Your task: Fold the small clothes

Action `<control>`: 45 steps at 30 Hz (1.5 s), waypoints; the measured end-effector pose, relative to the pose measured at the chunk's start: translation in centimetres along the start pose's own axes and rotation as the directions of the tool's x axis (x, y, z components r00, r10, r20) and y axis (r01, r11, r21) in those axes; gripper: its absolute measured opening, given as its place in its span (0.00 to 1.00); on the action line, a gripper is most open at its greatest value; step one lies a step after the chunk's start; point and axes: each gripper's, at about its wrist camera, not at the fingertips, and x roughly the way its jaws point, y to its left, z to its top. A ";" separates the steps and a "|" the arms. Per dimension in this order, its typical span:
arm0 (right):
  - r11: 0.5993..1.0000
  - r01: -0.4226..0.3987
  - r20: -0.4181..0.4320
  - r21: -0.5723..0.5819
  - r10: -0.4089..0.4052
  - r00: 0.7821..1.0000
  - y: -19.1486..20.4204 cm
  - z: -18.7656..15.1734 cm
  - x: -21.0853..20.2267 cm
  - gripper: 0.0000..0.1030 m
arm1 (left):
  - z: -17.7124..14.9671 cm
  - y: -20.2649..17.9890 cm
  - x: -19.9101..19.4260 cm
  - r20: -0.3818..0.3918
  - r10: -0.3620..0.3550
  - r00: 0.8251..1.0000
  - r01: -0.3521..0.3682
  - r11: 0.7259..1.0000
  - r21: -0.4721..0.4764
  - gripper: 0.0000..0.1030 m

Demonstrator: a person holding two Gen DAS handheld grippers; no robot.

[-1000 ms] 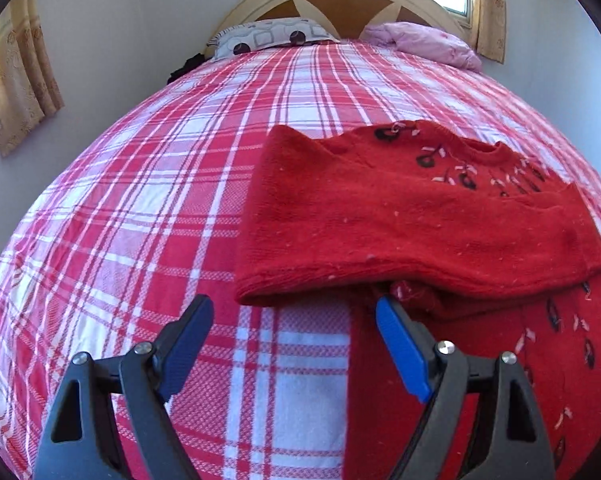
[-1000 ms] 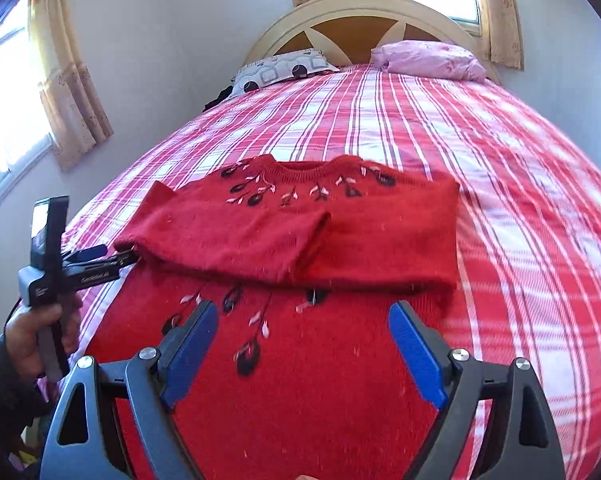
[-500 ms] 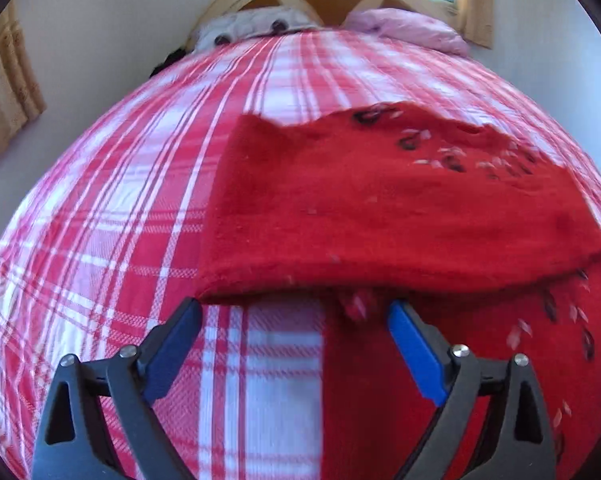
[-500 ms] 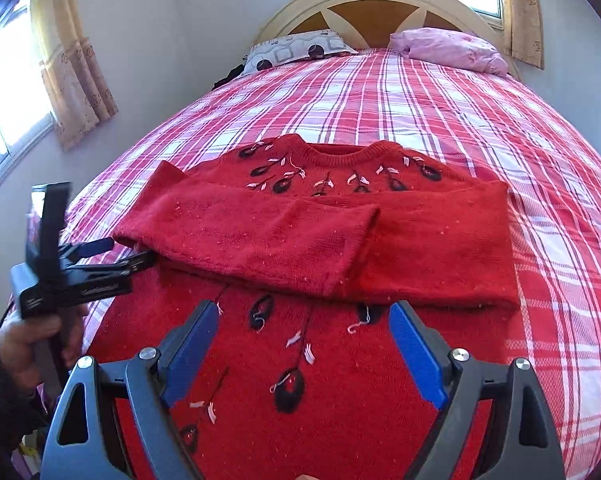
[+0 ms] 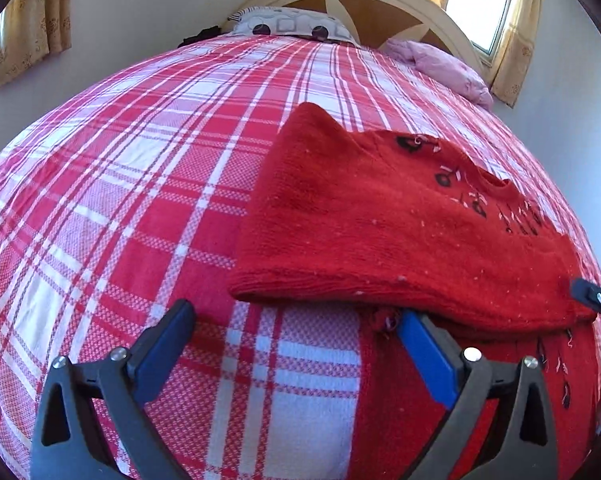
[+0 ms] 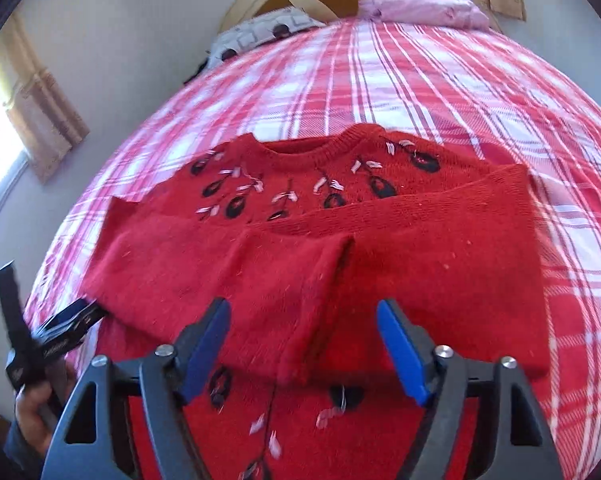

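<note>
Sweater [image 6: 380,272], red, sleeves folded across, seemingly flat.

Only 1 piece of lettering shows: a pale printed word along the side of the left gripper [image 6: 66,332], seen in the right wrist view, and it is too blurred to read. Nothing else carries writing.
</note>
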 end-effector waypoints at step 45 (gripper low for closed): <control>0.991 0.131 0.081 0.035 -0.133 0.988 -10.8 -1.1 -3.9 0.19 | 0.2 0.8 0.3 0.004 -0.016 1.000 0.017 0.998 -0.055 1.00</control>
